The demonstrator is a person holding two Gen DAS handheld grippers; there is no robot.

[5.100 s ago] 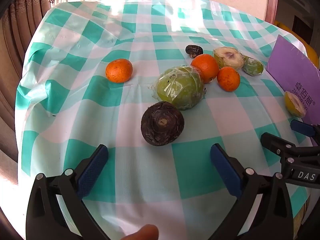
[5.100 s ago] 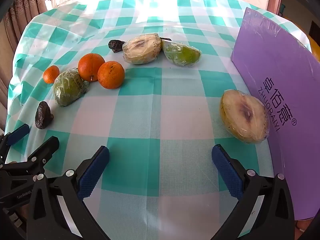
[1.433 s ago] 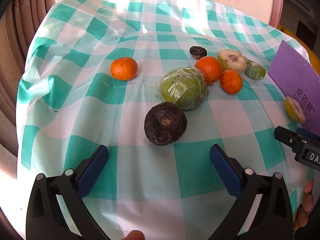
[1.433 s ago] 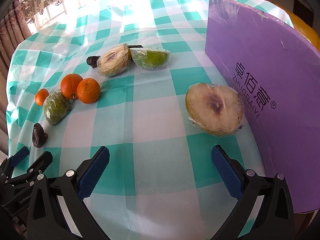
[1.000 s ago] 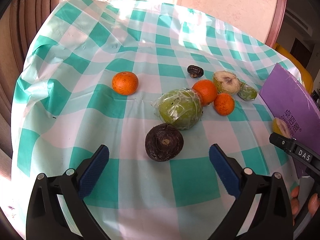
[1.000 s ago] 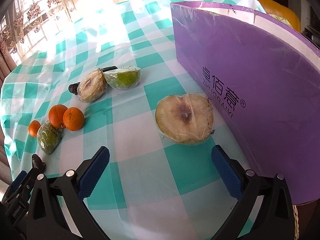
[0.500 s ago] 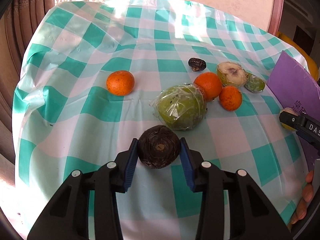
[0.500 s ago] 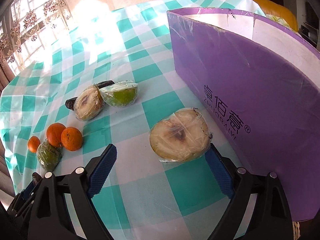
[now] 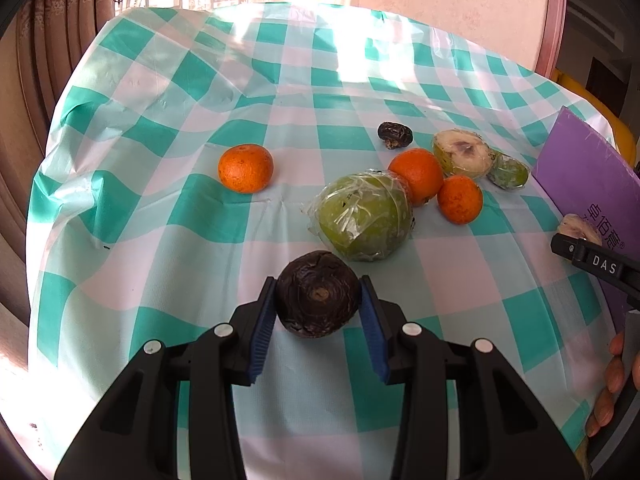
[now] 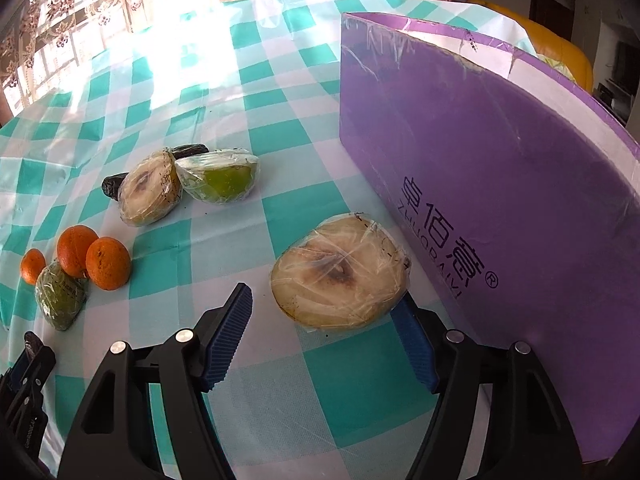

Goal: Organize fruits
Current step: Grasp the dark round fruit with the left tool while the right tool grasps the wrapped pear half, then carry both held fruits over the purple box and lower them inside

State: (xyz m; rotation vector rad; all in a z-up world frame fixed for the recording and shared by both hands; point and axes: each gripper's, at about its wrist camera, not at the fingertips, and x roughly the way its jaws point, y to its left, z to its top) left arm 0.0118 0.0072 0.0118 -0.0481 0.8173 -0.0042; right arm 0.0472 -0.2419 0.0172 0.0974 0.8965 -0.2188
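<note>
My left gripper (image 9: 319, 308) is shut on a dark wrinkled round fruit (image 9: 318, 299), low over the checked cloth. Beyond it lie a wrapped green fruit (image 9: 362, 216), two oranges (image 9: 416, 175) touching it and each other, and a lone orange (image 9: 245, 168) to the left. My right gripper (image 10: 326, 320) is part-closed around a wrapped pale half fruit (image 10: 340, 276); the right pad touches it, the left pad stands apart. That half fruit lies next to the purple box (image 10: 500, 184).
A wrapped pale half (image 10: 150, 190), a wrapped green half (image 10: 220, 182) and a small dark fruit (image 9: 395, 134) lie at mid-table. The purple box wall stands close on the right. The cloth drops off at the table's left edge (image 9: 44, 200).
My left gripper closed on the dark fruit. My right gripper moved up to the pale half fruit by the box and narrowed around it.
</note>
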